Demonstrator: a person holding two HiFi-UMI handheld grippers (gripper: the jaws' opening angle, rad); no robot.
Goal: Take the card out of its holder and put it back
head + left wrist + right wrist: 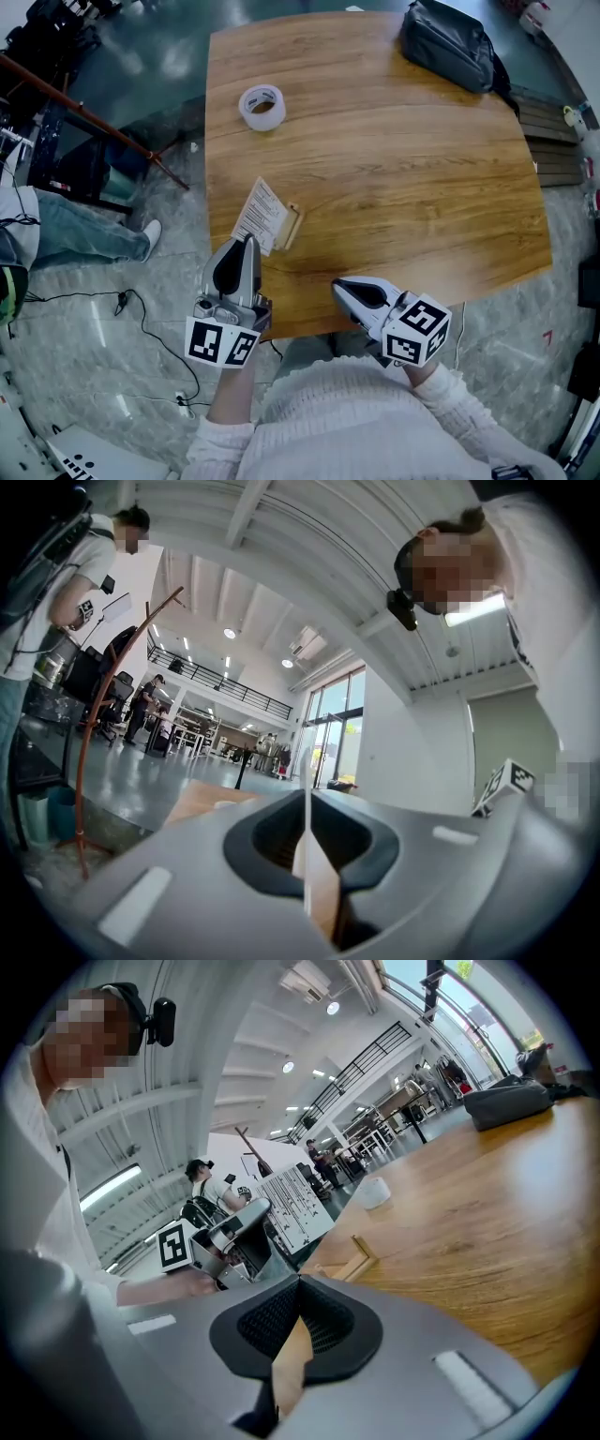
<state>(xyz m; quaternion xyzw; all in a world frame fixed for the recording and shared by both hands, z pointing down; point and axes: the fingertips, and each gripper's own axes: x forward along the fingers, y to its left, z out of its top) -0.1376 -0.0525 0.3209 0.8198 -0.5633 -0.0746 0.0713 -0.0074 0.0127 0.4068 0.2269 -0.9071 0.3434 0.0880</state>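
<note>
A white printed card (pixel 261 216) is held by its near edge in my left gripper (pixel 246 242), which is shut on it. In the left gripper view the card (pixel 307 855) shows edge-on as a thin white line between the closed jaws of the left gripper (pixel 307 803). The small wooden holder (pixel 291 227) lies on the table just right of the card, apart from it. My right gripper (pixel 342 287) hovers at the table's near edge, shut with nothing in it. The right gripper view, over the right gripper (pixel 298 1283), shows the card (pixel 295 1204) raised above the holder (pixel 352 1258).
A roll of tape (pixel 262 106) sits at the far left of the wooden table (pixel 403 178). A dark bag (pixel 450 42) rests at the far right corner. A person's legs (pixel 84 234) and cables are on the floor to the left.
</note>
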